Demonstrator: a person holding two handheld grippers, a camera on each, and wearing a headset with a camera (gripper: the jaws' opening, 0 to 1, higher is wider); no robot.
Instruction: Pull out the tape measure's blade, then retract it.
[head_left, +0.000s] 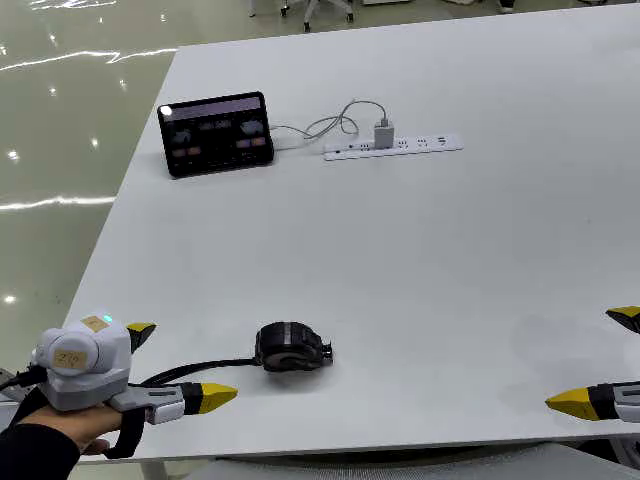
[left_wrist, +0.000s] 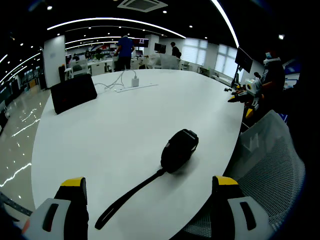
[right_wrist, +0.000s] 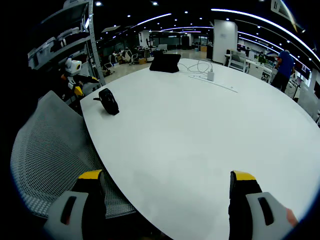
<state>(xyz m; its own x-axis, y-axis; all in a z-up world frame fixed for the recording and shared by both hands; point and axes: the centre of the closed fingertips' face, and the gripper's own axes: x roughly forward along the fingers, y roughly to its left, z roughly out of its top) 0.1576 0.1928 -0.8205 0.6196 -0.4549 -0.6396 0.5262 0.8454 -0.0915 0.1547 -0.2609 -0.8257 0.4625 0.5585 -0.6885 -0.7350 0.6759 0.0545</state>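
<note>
A black tape measure (head_left: 291, 347) lies on the white table (head_left: 400, 230) near the front edge, its black wrist strap (head_left: 190, 372) trailing to the left. My left gripper (head_left: 185, 365) is open at the front left, its yellow-tipped jaws on either side of the strap's end, a short way from the case. In the left gripper view the tape measure (left_wrist: 179, 148) sits ahead between the jaws with the strap (left_wrist: 127, 196) running toward me. My right gripper (head_left: 600, 360) is open at the front right edge, far from the tape measure (right_wrist: 108, 100), with nothing between its jaws.
A dark tablet (head_left: 216, 133) stands at the back left, and a white power strip (head_left: 393, 147) with a charger and cable lies beside it. A mesh chair back (right_wrist: 47, 150) sits just off the table's front edge. People stand in the room beyond.
</note>
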